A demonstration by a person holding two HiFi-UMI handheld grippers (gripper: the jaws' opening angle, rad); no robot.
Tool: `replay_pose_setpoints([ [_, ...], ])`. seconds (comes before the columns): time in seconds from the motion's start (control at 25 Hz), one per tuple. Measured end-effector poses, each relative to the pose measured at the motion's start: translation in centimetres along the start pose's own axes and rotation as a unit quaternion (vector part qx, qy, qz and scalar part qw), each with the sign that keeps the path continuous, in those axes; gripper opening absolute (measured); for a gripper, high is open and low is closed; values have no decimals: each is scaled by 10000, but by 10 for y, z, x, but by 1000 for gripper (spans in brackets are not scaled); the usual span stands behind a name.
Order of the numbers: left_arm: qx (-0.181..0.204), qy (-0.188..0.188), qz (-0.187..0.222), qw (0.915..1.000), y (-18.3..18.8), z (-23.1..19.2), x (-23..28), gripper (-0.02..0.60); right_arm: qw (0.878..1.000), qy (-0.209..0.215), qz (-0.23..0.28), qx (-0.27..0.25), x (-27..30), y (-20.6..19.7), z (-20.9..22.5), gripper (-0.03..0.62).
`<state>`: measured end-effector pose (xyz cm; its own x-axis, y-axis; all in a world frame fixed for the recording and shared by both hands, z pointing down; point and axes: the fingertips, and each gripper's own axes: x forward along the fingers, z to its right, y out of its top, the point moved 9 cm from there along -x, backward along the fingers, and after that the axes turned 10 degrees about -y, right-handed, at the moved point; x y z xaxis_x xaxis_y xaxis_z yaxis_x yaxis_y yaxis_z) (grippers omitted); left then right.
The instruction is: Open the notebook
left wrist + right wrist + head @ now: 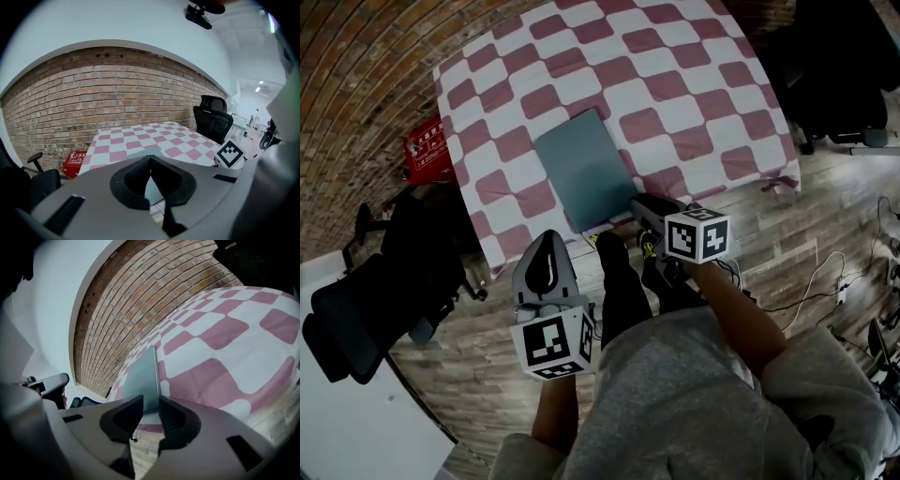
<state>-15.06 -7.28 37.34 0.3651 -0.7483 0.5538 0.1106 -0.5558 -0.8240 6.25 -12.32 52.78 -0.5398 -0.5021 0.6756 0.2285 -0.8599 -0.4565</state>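
A closed grey-green notebook (584,167) lies on the pink-and-white checked tablecloth (675,103), close to the table's near edge. My right gripper (639,204) sits at the notebook's near right corner. In the right gripper view its jaws (150,404) stand open, and the notebook's (143,380) edge lines up with the gap; the pads do not press on it. My left gripper (548,242) hangs lower and to the left, off the table above the wooden floor. Its jaws (150,161) meet at the tips and hold nothing.
A red box (427,148) stands on the floor left of the table. Black office chairs stand at the lower left (356,319) and upper right (844,75). Cables (825,281) trail across the floor at right. The person's legs (623,281) are between the grippers.
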Motion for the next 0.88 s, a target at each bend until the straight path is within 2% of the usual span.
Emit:
replay_pose_setpoints([
  [0.16, 5, -16, 0, 10000, 0, 1, 0, 9, 10000, -4, -79, -2, 1, 1, 2, 111],
  [0.2, 6, -21, -1, 10000, 0, 1, 0, 9, 9999, 36, -143, 13, 1, 0, 2, 83],
  [0.28, 5, -28, -15, 10000, 0, 2, -1, 9, 9996, 114, -257, 11, 3, -2, 0, 72],
  [0.4, 23, -25, -16, 10000, 0, 1, -1, 9, 9994, -61, -292, -150, 6, -3, -5, 67],
  [0.56, 39, -23, 14, 10000, 1, 3, -4, 9, 9993, -58, -375, 63, 7, -2, -4, 63],
  [0.88, 70, 28, 109, 9999, 6, 3, -11, 9, 9997, 74, -193, 117, -7, 5, -14, 44],
])
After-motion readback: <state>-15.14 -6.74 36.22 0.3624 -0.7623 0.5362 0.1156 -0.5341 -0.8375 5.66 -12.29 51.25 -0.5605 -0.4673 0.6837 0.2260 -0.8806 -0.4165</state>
